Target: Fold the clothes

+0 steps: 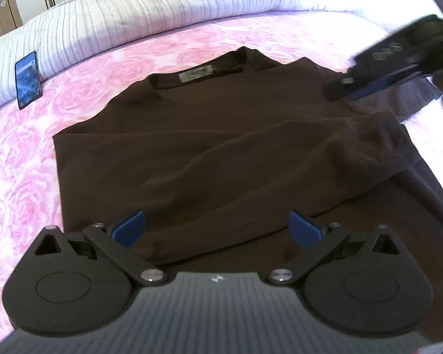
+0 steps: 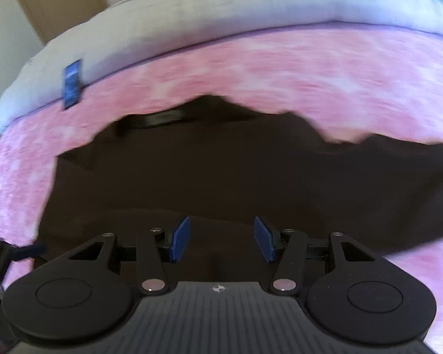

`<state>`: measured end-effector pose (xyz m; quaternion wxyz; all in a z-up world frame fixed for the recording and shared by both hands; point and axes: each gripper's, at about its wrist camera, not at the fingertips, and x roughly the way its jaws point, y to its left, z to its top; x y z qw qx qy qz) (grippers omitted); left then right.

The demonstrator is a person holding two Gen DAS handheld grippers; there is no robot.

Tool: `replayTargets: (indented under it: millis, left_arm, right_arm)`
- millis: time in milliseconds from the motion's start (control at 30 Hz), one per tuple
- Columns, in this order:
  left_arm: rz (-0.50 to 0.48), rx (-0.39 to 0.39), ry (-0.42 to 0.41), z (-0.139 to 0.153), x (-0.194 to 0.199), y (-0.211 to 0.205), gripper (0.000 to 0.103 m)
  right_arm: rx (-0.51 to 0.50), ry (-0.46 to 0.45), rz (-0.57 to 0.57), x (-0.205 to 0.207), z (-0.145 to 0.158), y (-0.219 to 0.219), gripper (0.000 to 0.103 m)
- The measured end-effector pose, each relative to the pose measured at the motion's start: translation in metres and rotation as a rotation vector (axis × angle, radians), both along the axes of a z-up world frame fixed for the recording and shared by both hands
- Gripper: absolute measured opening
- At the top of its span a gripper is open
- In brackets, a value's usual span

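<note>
Left wrist: shirt (image 1: 221, 147) neck label (image 1: 196, 73) unreadable; both jaws wide, empty.

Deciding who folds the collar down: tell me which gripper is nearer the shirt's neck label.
Right. The right gripper hangs beside the shoulder, near the label; the left gripper sits at the shirt's bottom hem.

The right hand-held gripper (image 2: 221, 240), jaws apart and empty, hovers over a brown shirt (image 2: 221, 171).

Bare pink bedspread (image 1: 11, 159) around shirt (image 1: 209, 147); phone (image 1: 28, 80) far-left.
</note>
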<state>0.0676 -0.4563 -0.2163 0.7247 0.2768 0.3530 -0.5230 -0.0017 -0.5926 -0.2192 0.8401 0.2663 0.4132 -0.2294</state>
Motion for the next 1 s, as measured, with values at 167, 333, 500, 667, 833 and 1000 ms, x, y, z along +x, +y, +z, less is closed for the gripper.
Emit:
replayTargets:
  millis: [167,333,500,667,833,1000]
  left_arm:
    - [0.047,-0.028,0.081,-0.012,0.028,0.006,0.102]
    - [0.083,-0.015,0.143,-0.026,0.042,0.011,0.102]
    - [0.082,0.004,0.159,-0.037,0.045,0.016,0.102]
    - [0.067,0.025,0.142,-0.037,0.045,0.018,0.102]
    - [0.067,0.057,0.101,-0.026,0.038,0.018,0.102]
    - [0.07,0.081,0.048,-0.006,0.017,0.011,0.102]
  right_arm:
    - [0.007,0.009,0.071,0.062,-0.012,0.026,0.052]
    - [0.031,0.092,0.083,0.076,-0.035,0.032,0.052]
    - [0.027,0.176,0.107,0.07,-0.051,0.037,0.052]
    - [0.035,0.206,0.096,0.055,-0.059,0.036,0.051]
    - [0.068,0.187,0.024,0.03,-0.054,0.026,0.051]
    - [0.083,0.084,-0.1,-0.014,-0.03,0.004,0.053]
